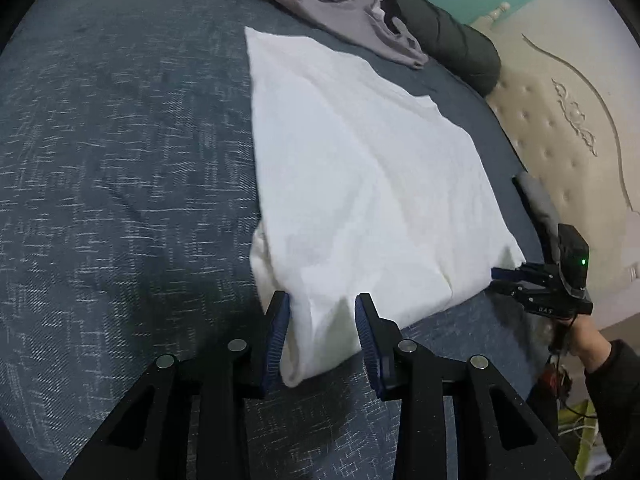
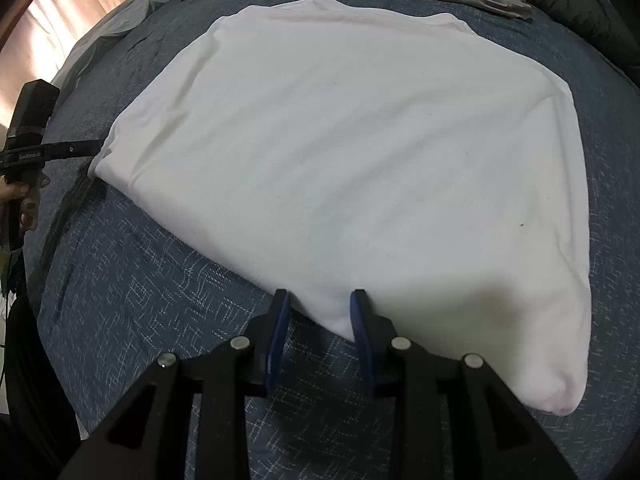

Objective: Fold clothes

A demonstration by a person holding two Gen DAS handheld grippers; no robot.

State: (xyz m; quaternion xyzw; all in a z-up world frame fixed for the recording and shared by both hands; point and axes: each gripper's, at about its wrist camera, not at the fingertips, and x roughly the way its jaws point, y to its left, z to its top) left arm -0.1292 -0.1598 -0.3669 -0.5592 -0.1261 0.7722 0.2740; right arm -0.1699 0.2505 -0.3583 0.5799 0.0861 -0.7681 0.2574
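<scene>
**Two grippers at a half-folded white shirt**

Two sets of jaws stand released: left gripper (image 1: 322,300) and right gripper (image 2: 318,298) each straddle the near edge of the white shirt (image 2: 340,152), lying flat on the bed (image 1: 120,160). Next, probably clamping for another fold.

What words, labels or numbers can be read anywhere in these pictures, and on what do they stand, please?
"DAS", roughly, small pale letters on the right gripper body, left wrist view: blurred, so uncertain.
A pale word on the left gripper side bar, right wrist view: too small and blurred to read.
White garment, grey garment, blue bedcover: no text.
</scene>
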